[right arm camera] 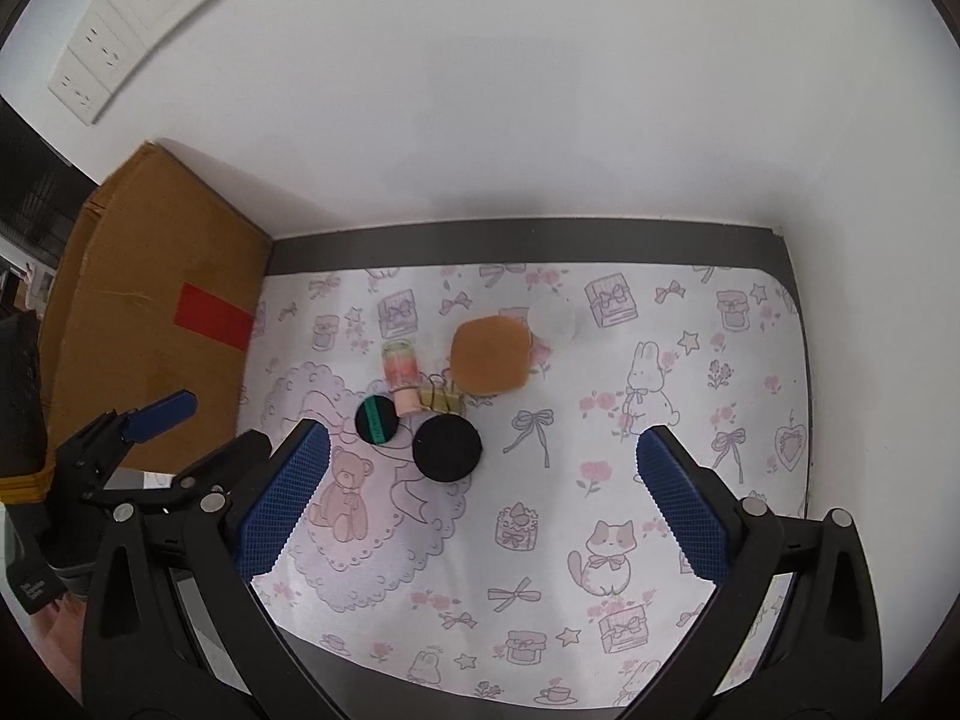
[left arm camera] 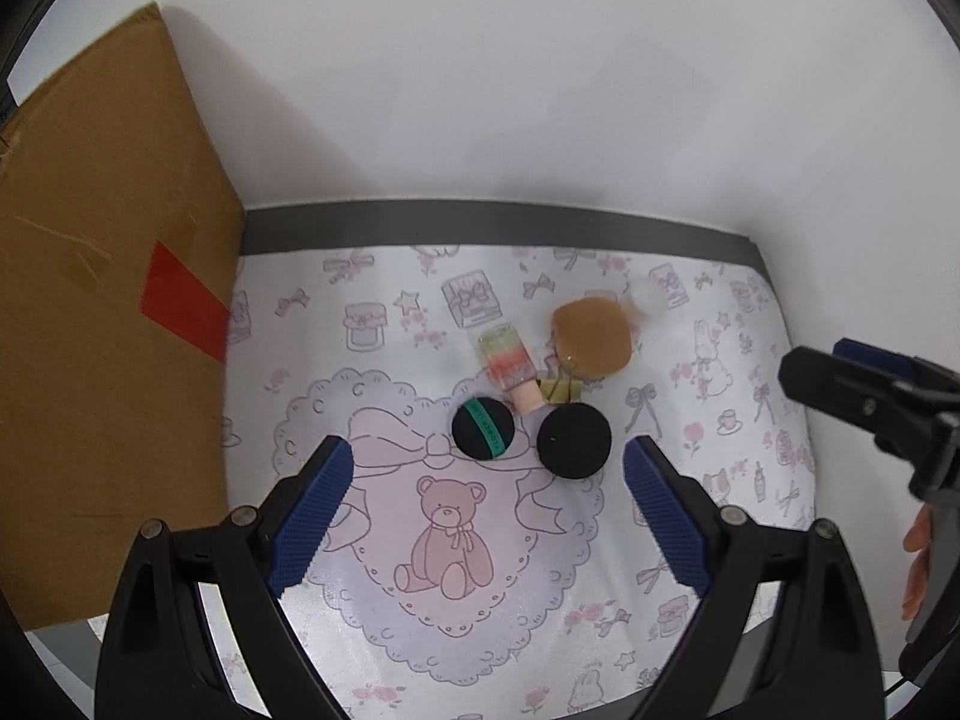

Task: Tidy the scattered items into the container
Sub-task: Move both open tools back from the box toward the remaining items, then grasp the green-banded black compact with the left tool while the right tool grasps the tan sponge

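A cluster of small items lies on the patterned mat point(left arm camera: 600, 564): a black puff with a green band point(left arm camera: 482, 428), a plain black round puff point(left arm camera: 573, 441), a pink striped bottle point(left arm camera: 510, 365), a yellow binder clip point(left arm camera: 559, 390) and a tan rounded sponge point(left arm camera: 593, 336). A blurred white round pad point(right arm camera: 551, 316) sits behind the sponge. My left gripper point(left arm camera: 487, 516) hangs open above the mat, just short of the two black puffs. My right gripper point(right arm camera: 483, 498) is open too, nearer than the plain black puff point(right arm camera: 447, 450), nothing between its fingers.
A brown cardboard box point(left arm camera: 102, 324) with a red label stands at the mat's left edge. A white wall and dark table strip point(left arm camera: 480, 222) close off the back. A wall socket panel point(right arm camera: 129, 18) shows upper left in the right wrist view.
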Demonstrator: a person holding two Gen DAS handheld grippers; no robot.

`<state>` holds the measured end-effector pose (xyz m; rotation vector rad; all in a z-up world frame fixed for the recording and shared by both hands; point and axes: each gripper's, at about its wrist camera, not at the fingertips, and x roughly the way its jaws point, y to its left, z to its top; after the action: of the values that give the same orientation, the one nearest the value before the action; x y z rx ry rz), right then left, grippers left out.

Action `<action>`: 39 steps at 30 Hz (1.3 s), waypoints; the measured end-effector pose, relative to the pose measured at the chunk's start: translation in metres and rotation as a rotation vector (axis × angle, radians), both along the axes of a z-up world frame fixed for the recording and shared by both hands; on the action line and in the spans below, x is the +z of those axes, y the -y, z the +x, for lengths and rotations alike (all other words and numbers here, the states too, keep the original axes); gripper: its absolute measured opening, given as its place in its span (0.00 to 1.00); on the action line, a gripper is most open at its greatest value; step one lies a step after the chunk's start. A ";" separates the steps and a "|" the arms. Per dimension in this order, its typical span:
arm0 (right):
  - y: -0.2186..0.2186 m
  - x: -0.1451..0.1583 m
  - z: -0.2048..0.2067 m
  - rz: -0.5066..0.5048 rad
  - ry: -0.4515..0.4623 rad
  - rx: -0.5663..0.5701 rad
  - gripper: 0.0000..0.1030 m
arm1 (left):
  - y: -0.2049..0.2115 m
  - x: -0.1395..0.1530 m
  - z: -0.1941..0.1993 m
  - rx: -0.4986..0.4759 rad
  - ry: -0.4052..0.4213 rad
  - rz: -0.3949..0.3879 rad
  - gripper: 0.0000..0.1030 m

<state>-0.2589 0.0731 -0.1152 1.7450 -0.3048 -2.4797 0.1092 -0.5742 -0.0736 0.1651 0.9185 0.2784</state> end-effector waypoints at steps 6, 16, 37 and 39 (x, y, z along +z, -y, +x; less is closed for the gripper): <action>-0.007 -0.020 -0.015 -0.008 0.023 -0.005 1.00 | -0.008 -0.020 0.017 0.052 -0.024 -0.029 0.88; -0.015 -0.069 -0.035 -0.005 0.085 -0.005 1.00 | -0.024 -0.055 0.044 0.129 -0.098 -0.057 0.88; 0.007 -0.109 -0.064 0.049 0.123 0.053 1.00 | -0.037 -0.092 0.061 0.242 -0.189 -0.007 0.46; 0.010 -0.115 -0.068 0.073 0.131 0.061 1.00 | -0.036 -0.092 0.061 0.246 -0.193 0.008 0.41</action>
<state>-0.3271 0.0629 -0.2297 1.9197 -0.1693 -2.3677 0.1703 -0.5381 -0.1656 0.0871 1.1308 0.5006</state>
